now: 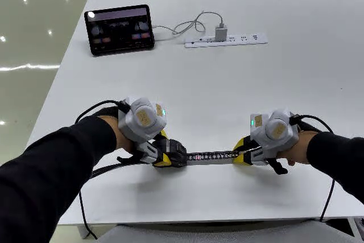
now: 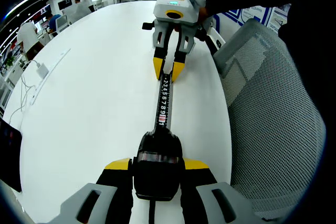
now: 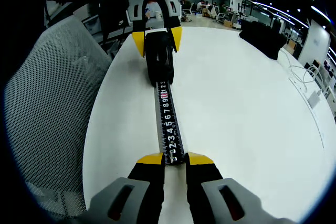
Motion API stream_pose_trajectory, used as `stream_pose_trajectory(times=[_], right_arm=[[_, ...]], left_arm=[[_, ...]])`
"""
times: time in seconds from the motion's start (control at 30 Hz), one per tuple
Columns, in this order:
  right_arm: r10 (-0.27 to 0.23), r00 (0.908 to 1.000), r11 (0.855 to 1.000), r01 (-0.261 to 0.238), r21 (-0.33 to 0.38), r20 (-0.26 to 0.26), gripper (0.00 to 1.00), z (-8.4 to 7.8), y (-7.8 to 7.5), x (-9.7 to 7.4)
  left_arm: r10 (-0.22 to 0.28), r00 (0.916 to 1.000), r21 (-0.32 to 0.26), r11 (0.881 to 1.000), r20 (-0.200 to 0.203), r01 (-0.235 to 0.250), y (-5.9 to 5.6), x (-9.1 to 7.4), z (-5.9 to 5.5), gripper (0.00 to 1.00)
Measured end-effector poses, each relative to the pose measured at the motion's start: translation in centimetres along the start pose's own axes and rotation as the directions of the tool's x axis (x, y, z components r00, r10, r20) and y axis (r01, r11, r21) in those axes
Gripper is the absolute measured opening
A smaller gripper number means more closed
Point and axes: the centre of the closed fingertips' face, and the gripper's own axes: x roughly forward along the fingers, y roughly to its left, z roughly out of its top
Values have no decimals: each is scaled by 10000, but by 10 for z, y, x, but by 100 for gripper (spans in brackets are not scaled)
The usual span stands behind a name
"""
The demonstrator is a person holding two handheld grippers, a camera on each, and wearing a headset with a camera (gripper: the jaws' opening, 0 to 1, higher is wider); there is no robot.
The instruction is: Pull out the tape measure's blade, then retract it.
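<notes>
Bracing the tape measure (image 1: 173,153) against the table (image 1: 227,72), the left gripper (image 1: 164,151) clamps its jaws around the case, likely so it can't slide. At three o'clock from it, the right gripper (image 1: 242,157) pinches the blade (image 1: 211,155) by its tip. The strip lies flat between them, near the table's six o'clock edge.

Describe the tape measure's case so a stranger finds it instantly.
Look to the near edge of the white table, where two grippers face each other. The case is the black block clamped between the yellow-tipped jaws of the left gripper; a numbered blade runs from it to the right gripper.
</notes>
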Motion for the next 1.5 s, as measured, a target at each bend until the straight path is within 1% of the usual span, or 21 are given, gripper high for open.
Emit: stream_pose_trajectory(times=[0.77, 1.2, 1.5], right_arm=[[-64, 10000, 9998, 64, 177, -42, 10, -11, -2, -10], [-83, 9999, 9998, 86, 205, -143, 10, -15, -4, -14], [-158, 9995, 9996, 164, 215, -265, 10, -22, -6, -18]], left_arm=[[2, 10000, -26, 10000, 11, -2, -1, 0, 1, 31], [26, 10000, -60, 10000, 44, -25, -1, 0, 1, 31], [40, 10000, -77, 10000, 77, -40, -2, 0, 1, 31]])
